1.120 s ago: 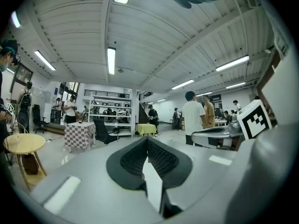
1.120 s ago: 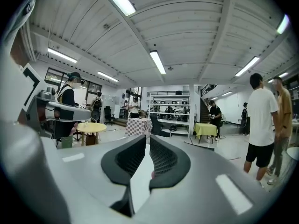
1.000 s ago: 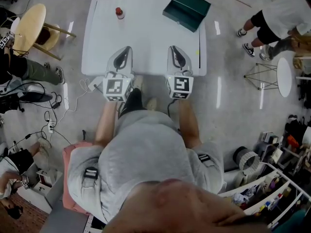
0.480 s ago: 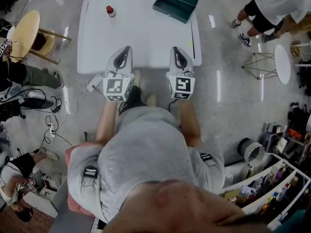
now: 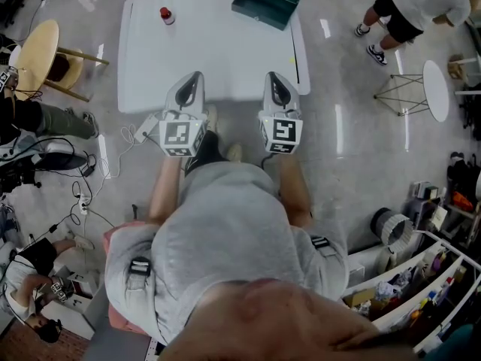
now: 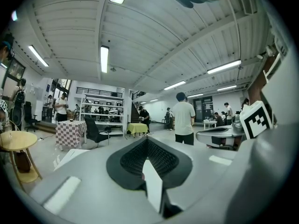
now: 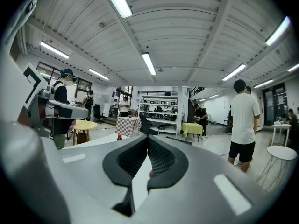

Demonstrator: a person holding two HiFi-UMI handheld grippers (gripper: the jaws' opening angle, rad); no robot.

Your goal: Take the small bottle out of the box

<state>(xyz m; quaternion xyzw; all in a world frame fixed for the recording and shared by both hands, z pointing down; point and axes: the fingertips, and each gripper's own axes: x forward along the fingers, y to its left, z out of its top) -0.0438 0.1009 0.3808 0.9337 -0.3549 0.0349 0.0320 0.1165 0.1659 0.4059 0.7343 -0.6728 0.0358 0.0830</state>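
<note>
The small bottle [image 5: 165,15] with a red cap stands upright at the far left of the white table [image 5: 218,51]. It is outside the dark green box [image 5: 268,0], which lies closed at the table's far right. My left gripper [image 5: 195,77] and right gripper [image 5: 271,77] hover side by side over the table's near edge, far from both objects. Each has its jaws pressed together with nothing between them. In the right gripper view the bottle [image 7: 119,136] shows small beyond the shut right gripper [image 7: 148,143]. The left gripper [image 6: 147,142] looks out over the room.
A round wooden stool [image 5: 41,47] stands left of the table and a white round side table [image 5: 436,89] right of it. A person [image 5: 409,6] stands at the far right. Cables [image 5: 90,164] lie on the floor at the left. Shelves [image 5: 421,284] fill the near right.
In the head view the table, bottle and box have slid up and to the left. Both grippers keep their place in the frame at the table's near edge.
</note>
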